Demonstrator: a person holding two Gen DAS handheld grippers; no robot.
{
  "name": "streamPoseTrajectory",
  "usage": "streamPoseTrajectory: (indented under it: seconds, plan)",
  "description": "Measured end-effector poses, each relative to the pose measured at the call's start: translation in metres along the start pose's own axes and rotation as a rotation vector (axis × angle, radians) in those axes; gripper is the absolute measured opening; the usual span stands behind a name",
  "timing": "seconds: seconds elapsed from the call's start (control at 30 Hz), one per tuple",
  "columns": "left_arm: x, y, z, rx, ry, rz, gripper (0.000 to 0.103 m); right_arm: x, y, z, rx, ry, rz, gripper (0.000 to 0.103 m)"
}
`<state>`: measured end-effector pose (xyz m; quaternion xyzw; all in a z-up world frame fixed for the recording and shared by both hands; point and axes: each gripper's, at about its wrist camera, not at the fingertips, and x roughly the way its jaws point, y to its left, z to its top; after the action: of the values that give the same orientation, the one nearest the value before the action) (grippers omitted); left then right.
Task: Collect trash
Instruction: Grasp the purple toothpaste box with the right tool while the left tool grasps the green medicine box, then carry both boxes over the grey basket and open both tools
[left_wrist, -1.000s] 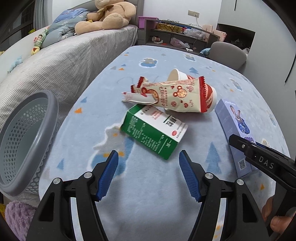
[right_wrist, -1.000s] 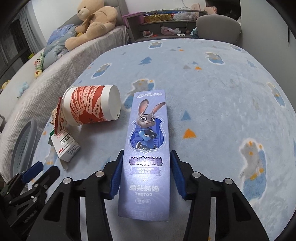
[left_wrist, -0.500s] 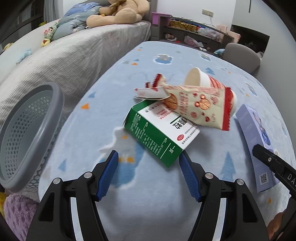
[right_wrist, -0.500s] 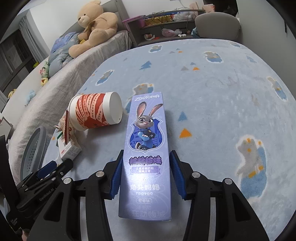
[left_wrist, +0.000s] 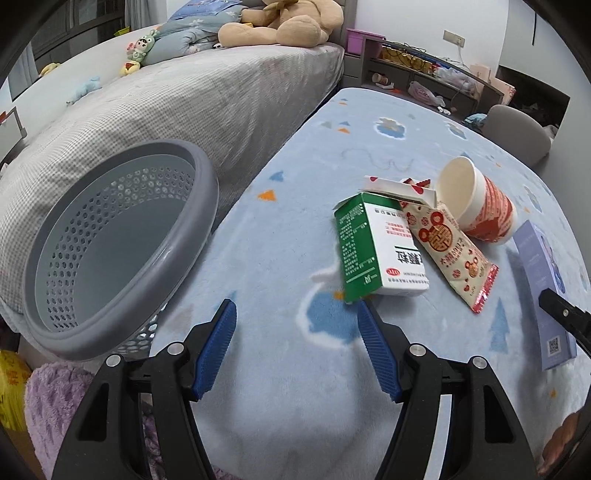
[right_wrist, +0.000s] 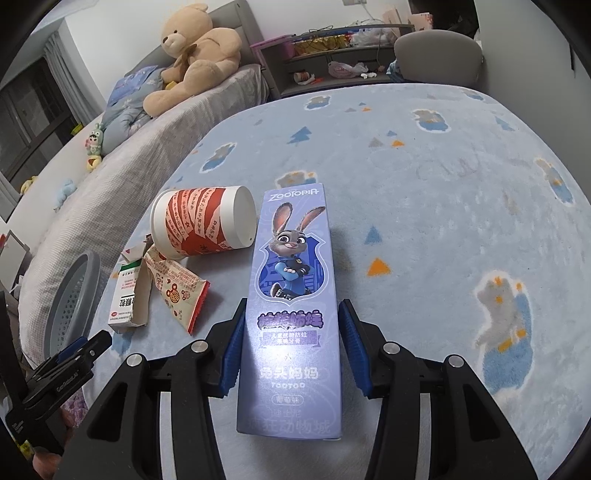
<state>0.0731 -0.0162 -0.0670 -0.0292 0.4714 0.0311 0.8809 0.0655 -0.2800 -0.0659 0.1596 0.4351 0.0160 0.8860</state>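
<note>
Right gripper (right_wrist: 291, 347): clenched on the purple toothpaste box (right_wrist: 293, 295), a blue pad against each long side near its lower end.
Left gripper (left_wrist: 297, 345): released, jaws spread wide over bare blue rug (left_wrist: 280, 369), nothing between them.
Landmark: the purple toothpaste box, lying flat and lengthwise on the rug.
Paper cup (right_wrist: 205, 223): red and white, tipped on its side just left of the box's top end, its base toward the box.
Snack wrapper (right_wrist: 179, 286): cream with red print, left of the box, below the cup, overlapping the carton.
Green-and-white carton (left_wrist: 373, 247): farther left of the box than the wrapper, flap open, just beyond the left gripper's right finger.
Grey perforated basket (left_wrist: 122, 240): well left of the box, off the rug's edge, beside the grey bed (left_wrist: 184, 110).
Teddy bear (right_wrist: 195, 51): on the bed, far beyond the box.
</note>
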Motion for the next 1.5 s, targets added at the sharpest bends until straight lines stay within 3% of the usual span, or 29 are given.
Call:
streamPoseTrajectory:
  seconds: [0.37,0.83,0.9,1.0,1.5]
  plan:
    - [-0.002,-0.037,0.014,0.088,0.018,-0.13,0.066,-0.002,-0.004,0.0,0.006,-0.003,0.018,0.047]
    - [0.047,-0.045,0.039,0.086,0.075,-0.086,0.065,0.0,-0.004,0.0,0.009,-0.001,0.03,0.047]
    - [0.046,-0.044,0.038,0.087,0.067,-0.091,0.049,0.0,-0.004,0.0,0.01,-0.001,0.031,0.047]
    - [0.042,-0.039,0.037,0.087,0.066,-0.106,0.041,0.0,-0.004,0.001,0.009,-0.001,0.033,0.047]
    - [-0.013,-0.02,0.006,0.099,-0.001,-0.145,0.041,-0.018,0.005,-0.008,0.006,-0.022,0.028,0.047]
